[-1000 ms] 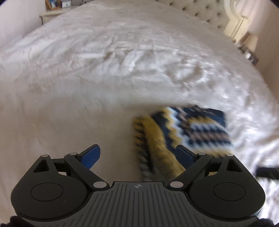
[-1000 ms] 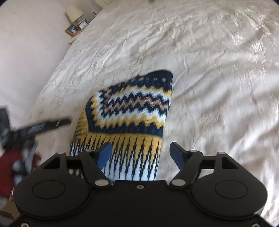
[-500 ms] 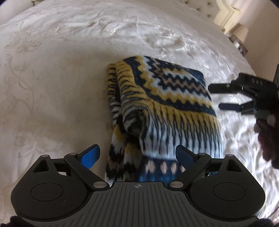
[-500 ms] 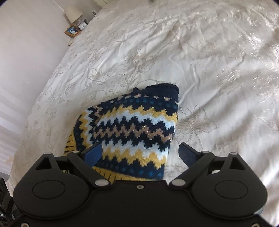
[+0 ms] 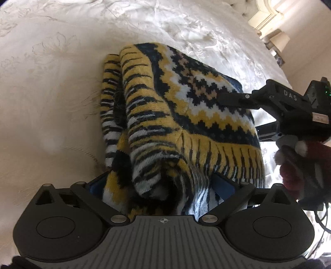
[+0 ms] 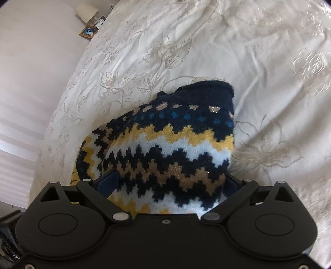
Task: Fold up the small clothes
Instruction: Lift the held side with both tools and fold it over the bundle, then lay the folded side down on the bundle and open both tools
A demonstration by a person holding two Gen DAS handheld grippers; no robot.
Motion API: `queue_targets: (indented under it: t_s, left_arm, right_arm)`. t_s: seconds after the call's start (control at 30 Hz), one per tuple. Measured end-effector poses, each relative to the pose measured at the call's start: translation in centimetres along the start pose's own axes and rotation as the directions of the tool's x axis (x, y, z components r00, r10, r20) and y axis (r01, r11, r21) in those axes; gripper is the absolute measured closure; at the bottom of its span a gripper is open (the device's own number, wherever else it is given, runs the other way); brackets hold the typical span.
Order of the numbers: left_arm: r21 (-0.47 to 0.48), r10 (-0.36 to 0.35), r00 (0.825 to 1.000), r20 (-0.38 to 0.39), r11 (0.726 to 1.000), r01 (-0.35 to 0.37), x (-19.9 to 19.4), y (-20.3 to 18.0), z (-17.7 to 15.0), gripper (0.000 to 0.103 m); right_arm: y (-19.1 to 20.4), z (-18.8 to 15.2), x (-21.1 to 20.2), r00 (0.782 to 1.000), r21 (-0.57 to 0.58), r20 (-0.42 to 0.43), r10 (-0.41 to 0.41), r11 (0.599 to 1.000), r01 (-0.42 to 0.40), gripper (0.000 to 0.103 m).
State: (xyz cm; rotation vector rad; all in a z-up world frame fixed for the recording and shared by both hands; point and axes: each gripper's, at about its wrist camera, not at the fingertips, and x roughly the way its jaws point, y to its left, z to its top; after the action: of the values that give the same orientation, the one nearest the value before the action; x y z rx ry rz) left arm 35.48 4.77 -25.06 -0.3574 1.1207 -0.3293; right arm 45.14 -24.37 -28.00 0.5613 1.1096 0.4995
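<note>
A small knitted sweater [image 5: 186,115] in navy, yellow, white and tan zigzags lies folded in a thick bundle on the cream bedspread [image 5: 51,103]. My left gripper [image 5: 161,186] is open, its jaws wide on either side of the sweater's near striped end. My right gripper [image 6: 171,184] is open too, its jaws astride the zigzag part of the sweater [image 6: 169,144]. The right gripper also shows in the left wrist view [image 5: 244,115], one finger lying over the sweater's far side.
The embroidered bedspread [image 6: 238,51] spreads out all around the sweater. A bedside table with a lamp and a picture frame [image 6: 89,31] stands past the bed's far corner. A tufted headboard [image 5: 244,6] is at the top right.
Both grippers have come down close onto the sweater, which now fills the space between their open jaws. The sweater lies as before.
</note>
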Motion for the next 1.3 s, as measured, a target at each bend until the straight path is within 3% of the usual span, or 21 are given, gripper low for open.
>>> queue_targets:
  t_s: [0.03, 0.1, 0.13, 0.2, 0.33, 0.5, 0.67, 0.87, 0.97, 1.07, 1.17, 1.23, 1.3]
  left_arm:
    - [-0.004, -0.025, 1.000, 0.000, 1.000, 0.025, -0.2, 0.1, 0.1, 0.025]
    - [-0.017, -0.041, 0.999, 0.007, 0.999, 0.041, -0.8, 0.1, 0.2, 0.041]
    - [-0.008, -0.041, 0.999, 0.013, 0.999, 0.041, -1.2, 0.0, 0.2, 0.052]
    - [0.000, -0.053, 0.998, 0.027, 0.999, 0.053, -2.1, -0.3, 0.3, 0.062]
    - [-0.004, -0.091, 0.994, 0.058, 0.996, 0.091, -4.5, -1.4, 0.4, 0.064]
    - [0.063, -0.137, 0.987, 0.079, 0.989, 0.132, -8.0, -4.3, -0.8, 0.064]
    - [0.079, -0.194, 0.978, 0.078, 0.979, 0.188, -11.4, -6.6, -3.9, 0.064]
    - [0.093, -0.209, 0.978, 0.030, 0.974, 0.205, -13.0, -8.8, -9.3, 0.064]
    - [0.066, -0.189, 0.982, -0.001, 0.980, 0.189, -12.1, -9.1, -12.2, 0.064]
    - [0.063, -0.127, 0.992, -0.019, 0.990, 0.128, -10.5, -9.0, -14.1, 0.064]
    - [0.025, -0.019, 0.999, -0.050, 0.999, 0.020, -8.5, -7.8, -15.7, 0.064]
    - [-0.021, 0.047, 0.996, -0.069, 0.999, -0.049, -7.8, -6.6, -16.3, 0.062]
    - [-0.070, 0.052, 0.997, -0.061, 0.996, -0.056, -8.3, -5.6, -16.7, 0.060]
  right_arm:
    - [0.1, 0.0, -0.1, 1.000, 0.006, 0.002, 0.001, 1.000, -0.001, 0.013]
    - [0.4, 0.1, -0.3, 1.000, 0.001, 0.001, -0.005, 1.000, 0.005, 0.052]
    - [0.7, 0.1, -0.8, 1.000, -0.006, 0.006, -0.016, 1.000, 0.016, 0.055]
    - [1.4, 0.0, -1.7, 1.000, -0.015, 0.018, -0.014, 1.000, 0.014, 0.059]
    - [3.5, -0.7, -4.5, 0.998, -0.016, 0.057, -0.012, 1.000, 0.013, 0.060]
    - [6.0, -2.6, -9.3, 0.994, -0.003, 0.108, -0.004, 1.000, 0.005, 0.060]
    - [7.2, -5.9, -14.6, 0.990, 0.000, 0.143, -0.001, 1.000, 0.001, 0.060]
    - [6.5, -10.8, -17.4, 0.993, 0.003, 0.121, -0.015, 1.000, 0.015, 0.059]
    - [5.4, -13.1, -17.4, 0.996, 0.017, 0.087, -0.030, 0.999, 0.029, 0.059]
    - [4.1, -14.7, -16.5, 0.997, -0.005, 0.063, -0.052, 0.999, 0.052, 0.058]
    - [2.4, -16.0, -15.2, 0.994, -0.018, 0.041, -0.101, 0.995, 0.101, 0.047]
    - [1.4, -16.4, -14.7, 0.983, -0.020, 0.038, -0.179, 0.984, 0.179, 0.037]
    - [0.4, -16.5, -15.0, 0.976, -0.006, 0.048, -0.211, 0.977, 0.211, 0.036]
